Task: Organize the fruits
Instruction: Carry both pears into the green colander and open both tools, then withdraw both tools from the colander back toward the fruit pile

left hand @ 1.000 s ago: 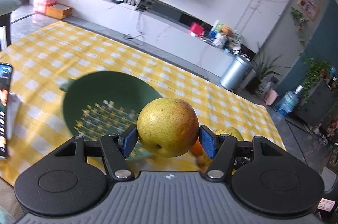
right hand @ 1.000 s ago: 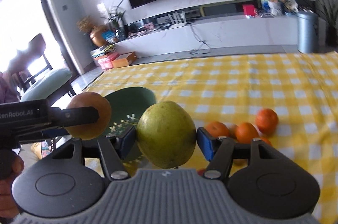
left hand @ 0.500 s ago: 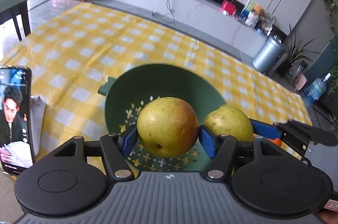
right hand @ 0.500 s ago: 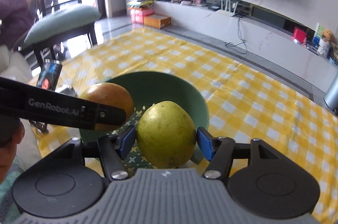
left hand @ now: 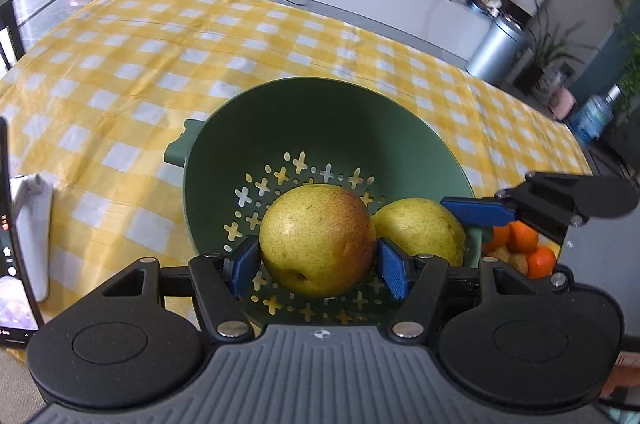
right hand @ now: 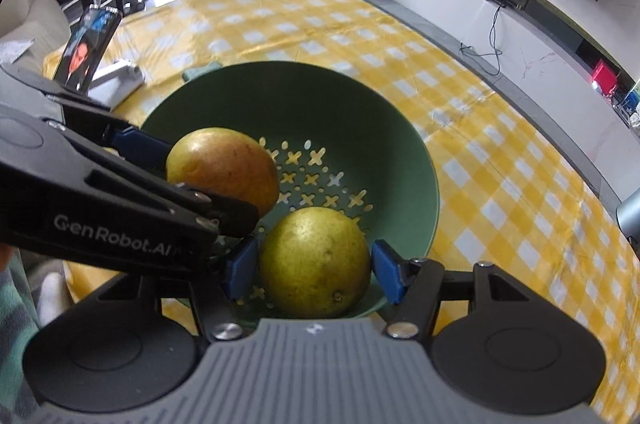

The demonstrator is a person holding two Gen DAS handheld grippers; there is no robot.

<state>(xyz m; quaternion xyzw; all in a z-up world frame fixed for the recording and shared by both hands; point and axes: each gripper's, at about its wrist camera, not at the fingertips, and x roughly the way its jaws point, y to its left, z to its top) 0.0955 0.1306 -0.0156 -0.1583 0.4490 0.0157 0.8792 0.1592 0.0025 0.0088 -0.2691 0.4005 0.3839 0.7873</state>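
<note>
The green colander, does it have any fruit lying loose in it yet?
No. Two pears are over the green colander, each clamped between jaws; only its perforated bottom shows around them.

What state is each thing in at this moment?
Left gripper: shut on the reddish pear, held over the green strainer bowl.
Right gripper: shut on the yellow pear, over the same bowl.
Green strainer bowl: upright on the checked tablecloth, nothing lying in it.
Oranges: on the cloth, beside the bowl.
Phone: propped up, screen lit.
</note>
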